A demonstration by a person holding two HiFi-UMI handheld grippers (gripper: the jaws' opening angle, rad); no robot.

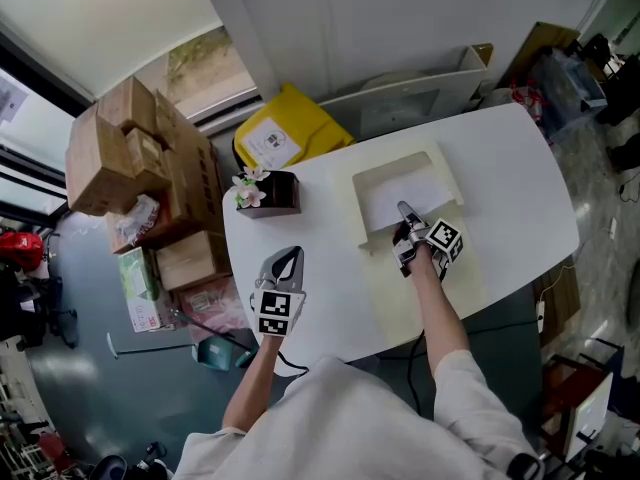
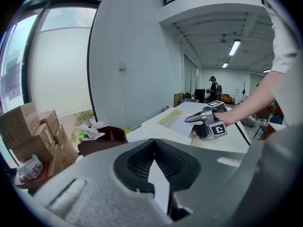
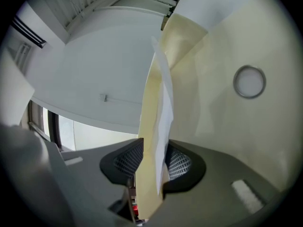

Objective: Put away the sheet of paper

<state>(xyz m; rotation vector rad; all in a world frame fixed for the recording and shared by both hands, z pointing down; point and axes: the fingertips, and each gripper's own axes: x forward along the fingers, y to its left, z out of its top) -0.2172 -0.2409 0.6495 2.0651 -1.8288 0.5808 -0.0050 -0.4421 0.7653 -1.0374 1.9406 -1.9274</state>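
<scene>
On the white table [image 1: 520, 158], a large cream envelope [image 1: 385, 288] is lying flat, its open mouth pointing away from the person. White sheet of paper [image 1: 415, 196] is sitting at that mouth, apparently part inside and part showing.

Small box of flowers [image 1: 268, 193] is standing left of the envelope's mouth, apart from it.

Right gripper [image 1: 404, 211] is reaching over the envelope's middle. Its jaws are pinching the sheet and a cream layer of the envelope together; the right gripper view is showing both thin edges side by side between the pads.

Left gripper [image 1: 287, 258] is hovering well left of the envelope, jaws together on nothing.

Judgement: the step in hand is feeding the sheet in.
- The pinch should be catching the paper alone. With the cream layer caught too, the sheet is likely going to buckle rather than slide.
- The left gripper ought to be pinning the envelope's near end, so it isn't creeping along under the push.
</scene>
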